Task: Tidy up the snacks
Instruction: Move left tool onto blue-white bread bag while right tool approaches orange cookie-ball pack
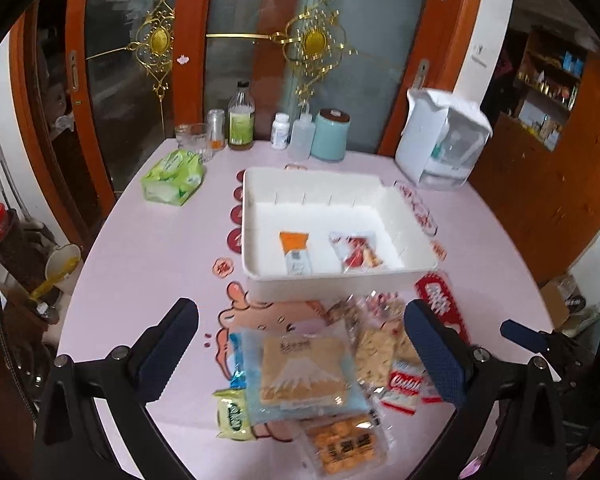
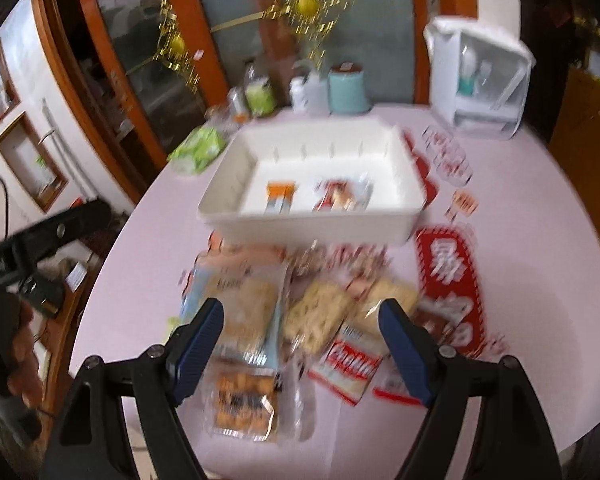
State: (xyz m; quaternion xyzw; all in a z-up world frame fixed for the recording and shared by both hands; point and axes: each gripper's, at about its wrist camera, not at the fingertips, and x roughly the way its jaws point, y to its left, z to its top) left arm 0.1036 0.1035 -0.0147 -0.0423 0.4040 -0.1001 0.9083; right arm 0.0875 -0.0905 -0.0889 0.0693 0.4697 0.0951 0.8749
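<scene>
Snacks beneath open right tool

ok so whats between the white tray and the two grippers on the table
The loose snack packets lie heaped there, just below the white tray, with the open left gripper and right gripper straddling them. Both wrist views show it.

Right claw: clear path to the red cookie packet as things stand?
Probably yes. The right claw is open and empty, hovering over the snack pile, and the cookie packet lies on top between its fingers with nothing over it. The frame is blurred, so the overlap with neighbouring packets is unclear.
</scene>
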